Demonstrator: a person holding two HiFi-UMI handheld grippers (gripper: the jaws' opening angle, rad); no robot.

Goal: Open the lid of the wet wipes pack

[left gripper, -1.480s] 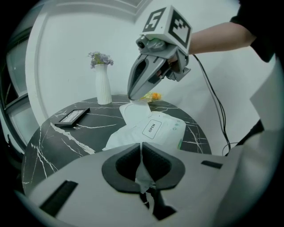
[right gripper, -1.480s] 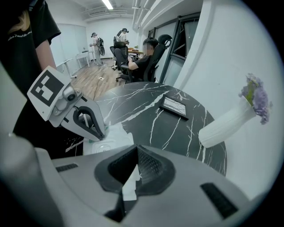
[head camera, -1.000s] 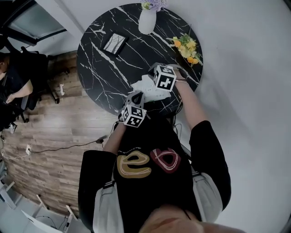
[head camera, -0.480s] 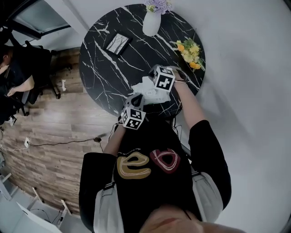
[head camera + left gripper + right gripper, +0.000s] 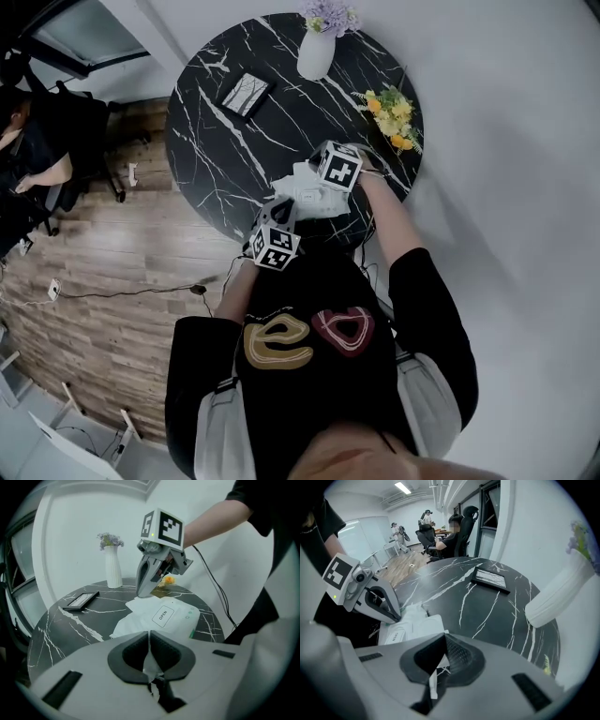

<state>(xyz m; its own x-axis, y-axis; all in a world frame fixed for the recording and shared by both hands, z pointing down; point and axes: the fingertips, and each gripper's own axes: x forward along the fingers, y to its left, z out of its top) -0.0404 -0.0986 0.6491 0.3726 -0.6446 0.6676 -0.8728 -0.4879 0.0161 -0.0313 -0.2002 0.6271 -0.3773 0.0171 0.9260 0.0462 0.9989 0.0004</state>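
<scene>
At 6 o'clock edge of round black marble table: wet wipes pack lying flat, OPEN lid label stuck down. Left gripper clenched on pack's near-edge film. Right gripper clenched on thin white flap at pack's far edge. Vase at 12 o'clock, flowers at 2, picture frame at 10.
</scene>
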